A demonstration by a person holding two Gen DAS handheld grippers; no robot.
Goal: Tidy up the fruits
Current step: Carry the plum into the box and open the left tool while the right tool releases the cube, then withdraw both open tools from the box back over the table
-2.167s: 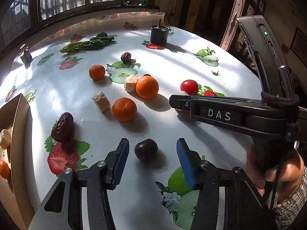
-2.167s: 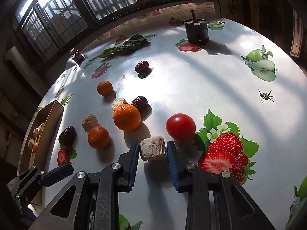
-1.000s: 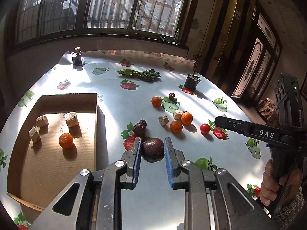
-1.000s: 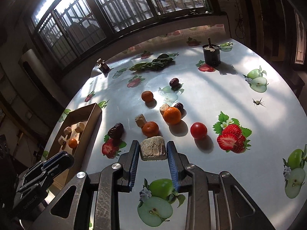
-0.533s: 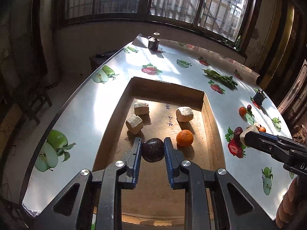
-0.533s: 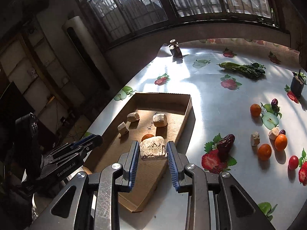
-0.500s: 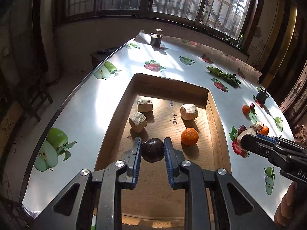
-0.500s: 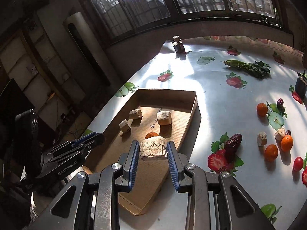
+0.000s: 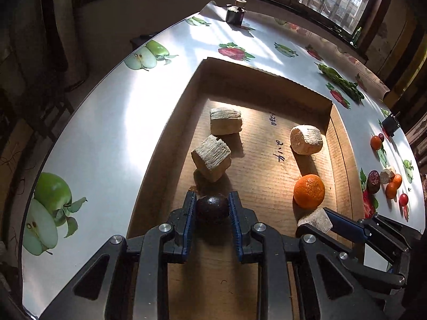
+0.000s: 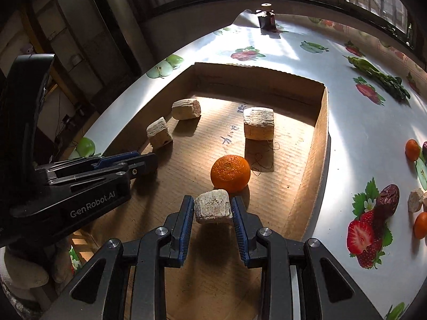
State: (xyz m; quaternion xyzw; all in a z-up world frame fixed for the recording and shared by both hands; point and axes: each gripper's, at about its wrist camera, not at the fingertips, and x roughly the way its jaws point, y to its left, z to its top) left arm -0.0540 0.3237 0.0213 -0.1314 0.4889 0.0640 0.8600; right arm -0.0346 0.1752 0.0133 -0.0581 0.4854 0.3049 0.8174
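My left gripper (image 9: 212, 209) is shut on a dark round plum (image 9: 212, 208) low over the floor of the cardboard box (image 9: 256, 77), just in front of a beige chunk (image 9: 211, 158). My right gripper (image 10: 212, 210) is shut on a beige chunk (image 10: 212, 208), held low in the box just in front of an orange (image 10: 230, 173). In the left wrist view the right gripper (image 9: 317, 220) sits to the right, beside the orange (image 9: 309, 191). The box also holds two more beige chunks (image 9: 225, 121) (image 9: 306, 139).
The box (image 10: 319, 138) lies on a white fruit-print table (image 10: 355, 133). Right of it lie oranges (image 10: 412, 149), a date (image 10: 388, 196), a beige chunk (image 10: 415, 200) and a tomato (image 9: 403, 199). Green vegetables (image 10: 379, 77) and a small dark jar (image 10: 267, 18) stand further off.
Both grippers carried their loads from the table over to the box and have come down low into it. The plum and the chunk stay gripped.
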